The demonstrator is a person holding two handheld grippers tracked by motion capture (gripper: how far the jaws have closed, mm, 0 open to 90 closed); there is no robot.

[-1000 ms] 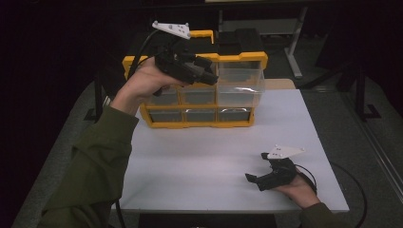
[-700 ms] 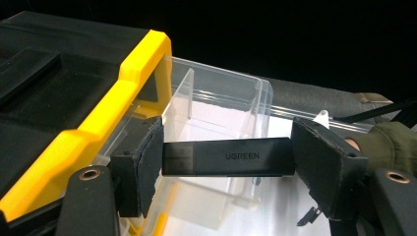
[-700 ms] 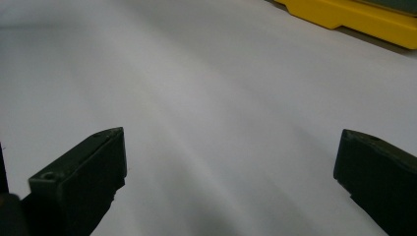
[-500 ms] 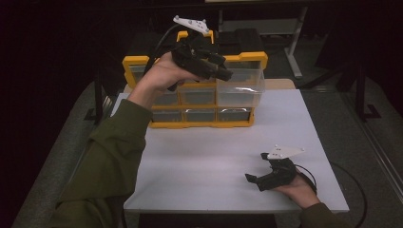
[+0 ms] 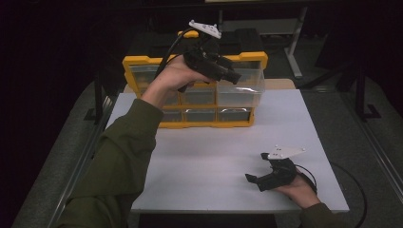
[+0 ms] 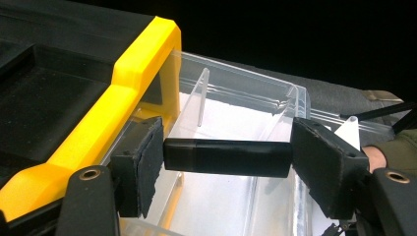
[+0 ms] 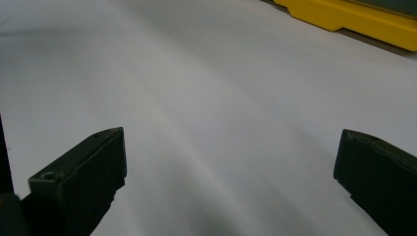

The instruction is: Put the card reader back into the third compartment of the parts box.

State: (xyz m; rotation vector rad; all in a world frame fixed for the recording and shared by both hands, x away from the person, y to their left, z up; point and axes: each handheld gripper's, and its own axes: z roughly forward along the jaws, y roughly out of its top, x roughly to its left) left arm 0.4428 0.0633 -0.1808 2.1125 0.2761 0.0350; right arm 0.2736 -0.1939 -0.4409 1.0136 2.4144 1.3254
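Note:
My left gripper (image 6: 226,157) is shut on a small black stick-shaped object (image 6: 227,157), held crosswise by its two ends. It hangs just over a clear plastic drawer (image 6: 236,123) pulled out of the yellow organiser's (image 5: 142,64) top right corner. In the high view the left gripper (image 5: 233,75) is raised over that drawer (image 5: 240,88). My right gripper (image 5: 254,176) rests low on the white table (image 5: 204,156) at the front right, jaws open with nothing between them. The right gripper (image 7: 231,172) view looks along bare white tabletop.
The yellow organiser with several clear drawers stands at the back of the table. A clear divider (image 6: 201,98) stands inside the open drawer. Dark floor and a metal stand leg (image 5: 297,47) lie beyond the table. The organiser's yellow base (image 7: 354,22) shows far off.
My left hand has carried the black object to the right and a little down, from over the organiser's middle to over the pulled-out drawer. The right gripper has stayed where it was.

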